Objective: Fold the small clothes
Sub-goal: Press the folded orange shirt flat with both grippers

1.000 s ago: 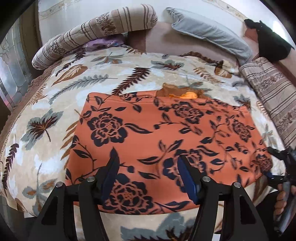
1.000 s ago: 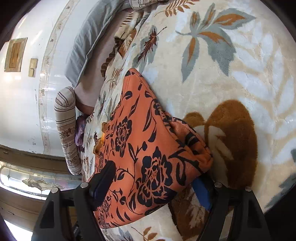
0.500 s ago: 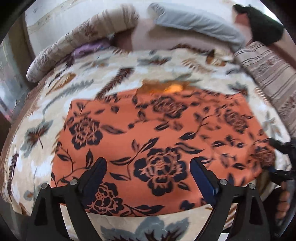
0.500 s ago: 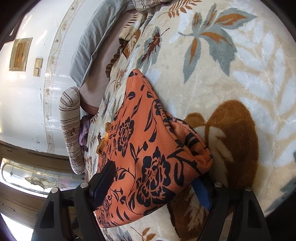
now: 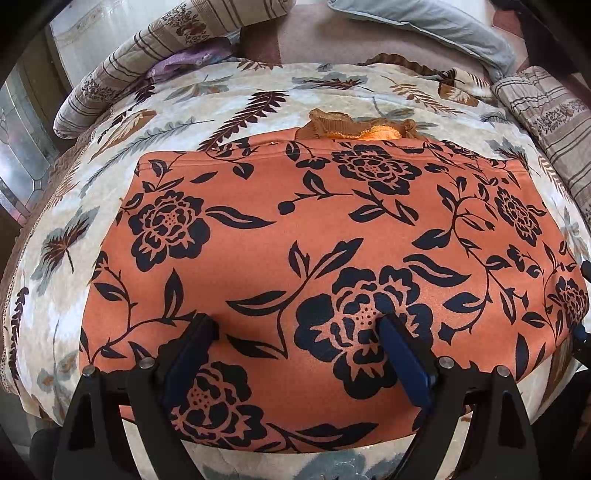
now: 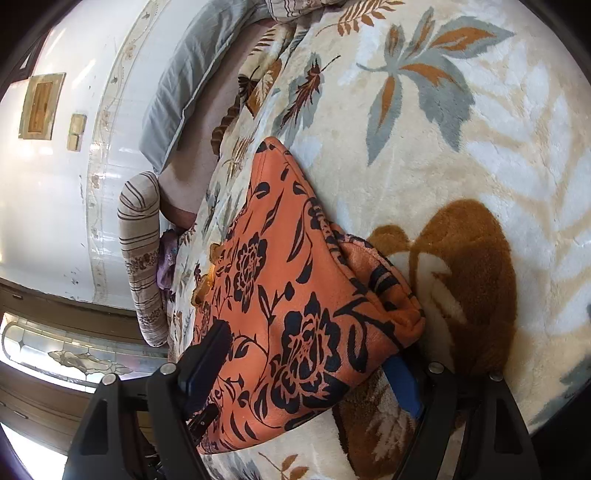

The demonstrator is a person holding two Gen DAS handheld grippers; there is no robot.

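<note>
While left gripper (image 5: 295, 328) jaws, just widened, press apart on the orange floral garment (image 5: 321, 266), right gripper (image 6: 306, 354) jaws straddle its corner unclamped; lifting could drop the fold at the bed's near edge.

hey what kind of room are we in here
Most likely a bedroom: the orange floral garment lies on a bed's plush leaf-print blanket, with a grey pillow and a striped bolster against the wall.

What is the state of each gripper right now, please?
Left gripper: open wide, jaws just opened further, fingertips down on the orange floral garment, not pinching it.
Right gripper: open, astride the garment's folded corner, no clear squeeze.
</note>
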